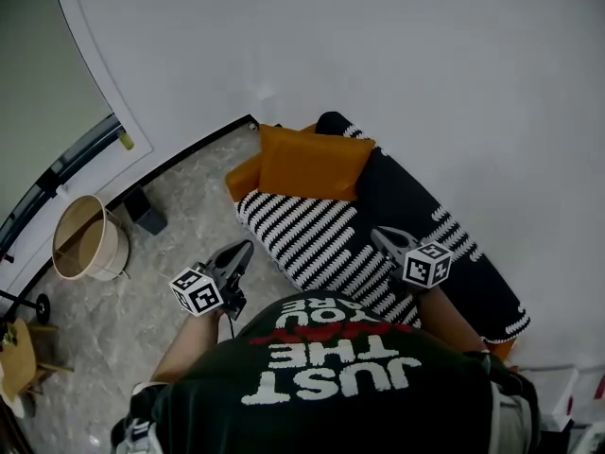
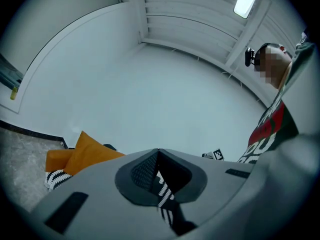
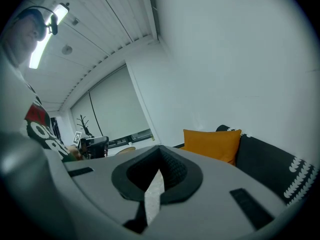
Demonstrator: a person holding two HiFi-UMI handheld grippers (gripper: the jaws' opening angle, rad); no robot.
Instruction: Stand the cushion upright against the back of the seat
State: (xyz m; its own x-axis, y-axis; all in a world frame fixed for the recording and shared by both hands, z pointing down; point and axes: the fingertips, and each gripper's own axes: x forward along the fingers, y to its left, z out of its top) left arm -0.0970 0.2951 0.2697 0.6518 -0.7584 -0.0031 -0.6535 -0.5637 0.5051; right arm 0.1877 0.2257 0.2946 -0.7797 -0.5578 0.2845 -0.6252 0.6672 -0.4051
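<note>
Beside seat (image 1: 307, 239) edge: left tool (image 1: 246, 247) closed | over seat: right tool (image 1: 377, 234) closed | cushion (image 1: 312, 164) upright, far end

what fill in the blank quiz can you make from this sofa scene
The cushion on the sofa is ___ in colour.
The left gripper and right gripper both have their jaws ___.
The sofa's seat shows black and white ___.
In the head view the round bin stands to the sofa's ___.
Missing words: orange, shut, stripes, left.
</note>
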